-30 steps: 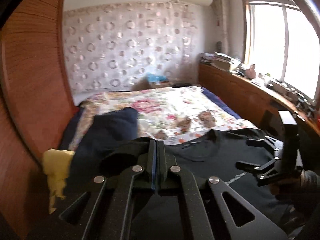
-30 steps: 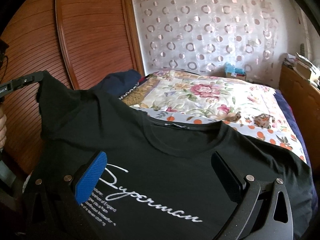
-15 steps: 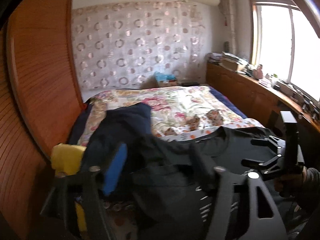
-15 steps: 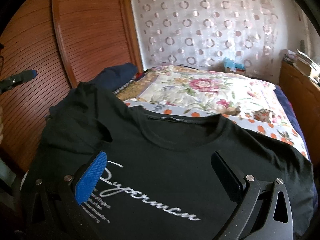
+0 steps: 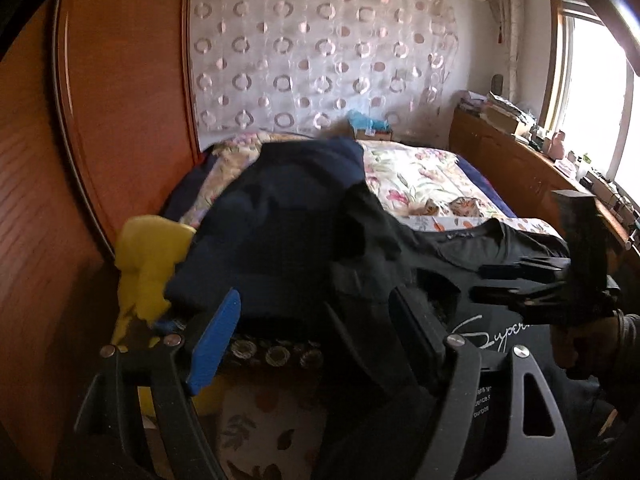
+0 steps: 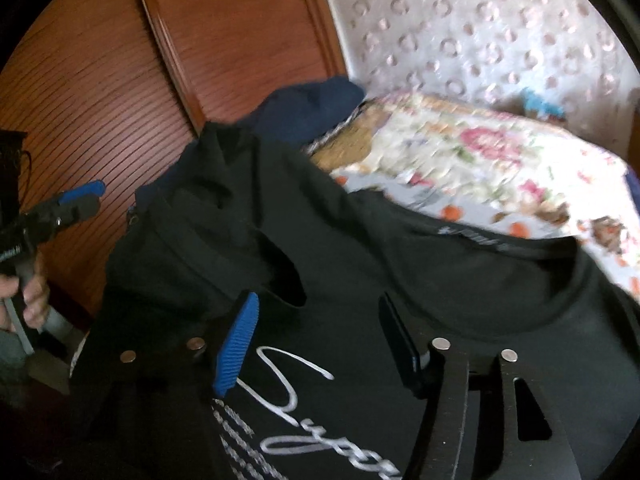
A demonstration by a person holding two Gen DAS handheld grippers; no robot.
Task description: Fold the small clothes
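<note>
Your left tool (image 5: 316, 344) has just been opening and stands apart, black cloth of the T-shirt (image 6: 460, 280) lying loose between its pads. Your right tool (image 6: 320, 344) has been closing but remains apart above the shirt's white lettering, gripping nothing. That shirt fills the lower frame, spread on the floral bed (image 6: 500, 160); a navy garment (image 5: 280, 220) and yellow cloth (image 5: 148, 256) lie at left.

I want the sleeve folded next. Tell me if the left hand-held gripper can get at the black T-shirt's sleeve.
Probably yes: the left hand-held gripper is open right at the black T-shirt, its crumpled sleeve just ahead with nothing in between.
</note>
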